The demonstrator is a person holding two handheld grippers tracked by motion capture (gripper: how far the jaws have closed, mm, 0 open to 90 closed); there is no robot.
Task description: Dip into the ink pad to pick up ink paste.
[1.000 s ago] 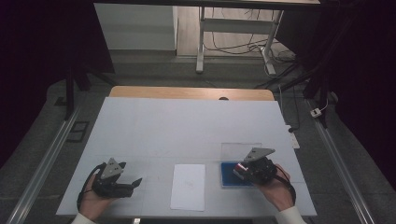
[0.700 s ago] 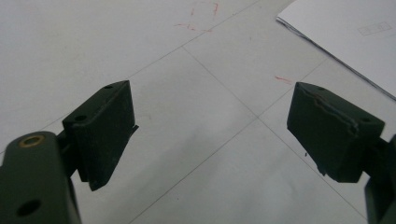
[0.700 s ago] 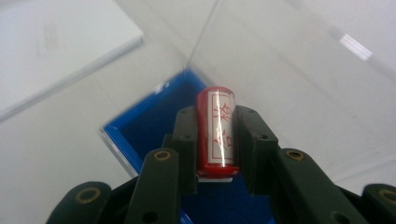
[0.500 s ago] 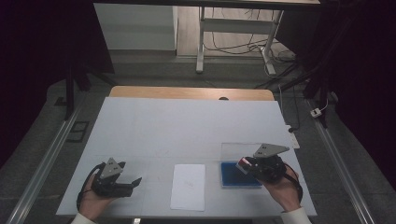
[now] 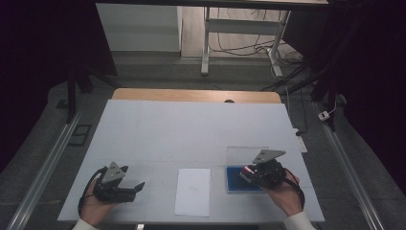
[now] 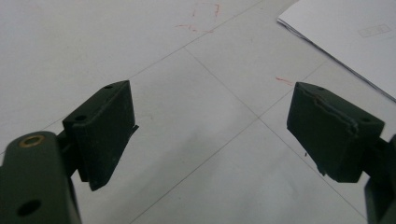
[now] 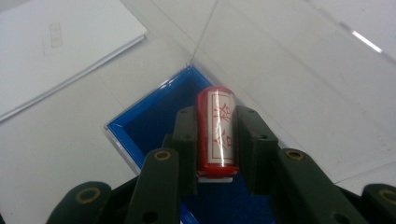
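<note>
We see the right gripper (image 7: 215, 140) pinching a red stamp (image 7: 215, 133) between its jaws, just over a blue pad (image 5: 237, 184) at the near right of the table (image 5: 191, 124). The left gripper (image 5: 139, 187) sits near left, jaws spread wide. A white paper (image 5: 193, 191) lies between them.

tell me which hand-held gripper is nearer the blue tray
Right. The right hand-held gripper hangs over the blue tray, holding a red stamp. The left hand-held gripper sits beyond the paper.
</note>
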